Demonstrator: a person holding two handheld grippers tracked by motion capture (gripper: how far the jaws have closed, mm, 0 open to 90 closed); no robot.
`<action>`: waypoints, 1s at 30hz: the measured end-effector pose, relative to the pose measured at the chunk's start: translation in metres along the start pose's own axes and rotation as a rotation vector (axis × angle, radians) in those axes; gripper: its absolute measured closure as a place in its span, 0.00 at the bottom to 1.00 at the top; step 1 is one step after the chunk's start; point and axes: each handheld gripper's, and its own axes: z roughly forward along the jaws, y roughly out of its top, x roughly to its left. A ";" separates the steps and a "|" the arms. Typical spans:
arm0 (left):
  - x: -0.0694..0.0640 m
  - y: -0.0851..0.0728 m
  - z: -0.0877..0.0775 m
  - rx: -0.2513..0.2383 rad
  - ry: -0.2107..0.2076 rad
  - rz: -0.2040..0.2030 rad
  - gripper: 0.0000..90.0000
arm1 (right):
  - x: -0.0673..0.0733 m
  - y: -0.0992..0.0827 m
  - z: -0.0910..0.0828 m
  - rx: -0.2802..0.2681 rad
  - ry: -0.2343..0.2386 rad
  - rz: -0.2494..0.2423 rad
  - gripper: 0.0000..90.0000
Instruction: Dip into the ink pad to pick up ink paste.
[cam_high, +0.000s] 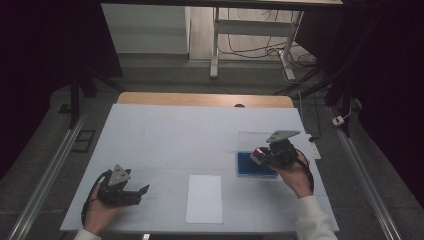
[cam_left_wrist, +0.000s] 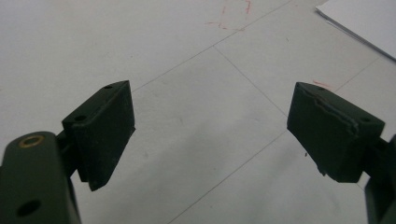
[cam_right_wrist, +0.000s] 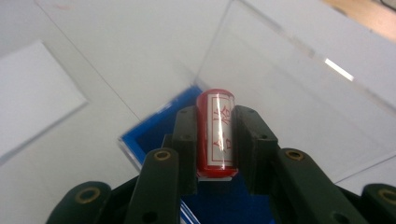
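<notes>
Gripping a red cylindrical stamp (cam_right_wrist: 215, 135) with a white label, the right gripper (cam_right_wrist: 215, 140) holds it over the blue ink pad (cam_high: 255, 164) (clear lid raised behind). Left gripper (cam_left_wrist: 210, 135) — jaws wide, nothing between — rests low over the white table (cam_high: 165, 135).

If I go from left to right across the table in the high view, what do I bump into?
Left hand-held gripper → white sheet of paper → blue ink pad → right hand-held gripper, holding a red stamp.

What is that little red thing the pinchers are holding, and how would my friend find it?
Look to the right side of the white table, where a blue pad lies by a clear plastic sheet. Just above it, the right gripper squeezes a small red stamp: the one red cylinder, with a white label bearing red characters.
</notes>
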 end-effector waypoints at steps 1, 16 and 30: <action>0.000 0.000 0.000 0.001 0.001 0.000 0.17 | 0.003 0.004 -0.006 -0.014 0.006 -0.005 0.78; 0.000 0.000 -0.001 -0.001 0.001 -0.002 0.17 | 0.010 0.014 -0.017 -0.019 -0.015 -0.044 0.78; 0.000 0.000 0.000 0.002 -0.002 0.001 0.17 | 0.006 0.008 0.001 0.055 -0.066 -0.036 0.78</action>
